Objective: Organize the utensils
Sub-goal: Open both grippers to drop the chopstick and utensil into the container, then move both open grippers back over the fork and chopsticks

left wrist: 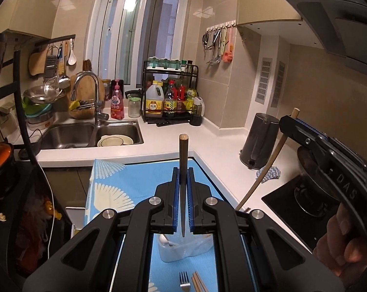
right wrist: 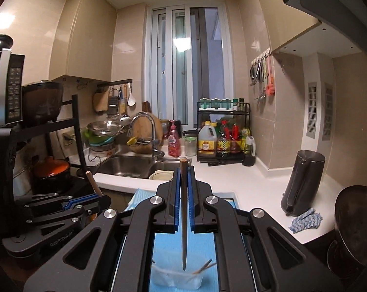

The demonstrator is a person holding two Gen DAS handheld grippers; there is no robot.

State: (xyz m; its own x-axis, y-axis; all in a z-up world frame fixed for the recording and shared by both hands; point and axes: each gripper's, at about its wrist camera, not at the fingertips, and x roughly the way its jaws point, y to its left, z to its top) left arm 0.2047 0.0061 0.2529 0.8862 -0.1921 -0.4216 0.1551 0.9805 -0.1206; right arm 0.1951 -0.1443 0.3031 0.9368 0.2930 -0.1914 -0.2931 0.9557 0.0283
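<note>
My left gripper is shut on a dark wooden chopstick that stands upright between its blue pads, tip pointing down. Under it, a clear plastic container holding a white spoon sits on the blue patterned cloth. A fork and more chopsticks lie on the cloth nearer to me. My right gripper is shut on a second chopstick, held upright above the container, which has chopsticks in it. Each gripper shows in the other's view: right gripper, left gripper.
A white counter wraps round the cloth. A double sink with a bowl lies at the back left and a condiment rack stands in the corner. A dark kettle, a blue rag and a stove are on the right.
</note>
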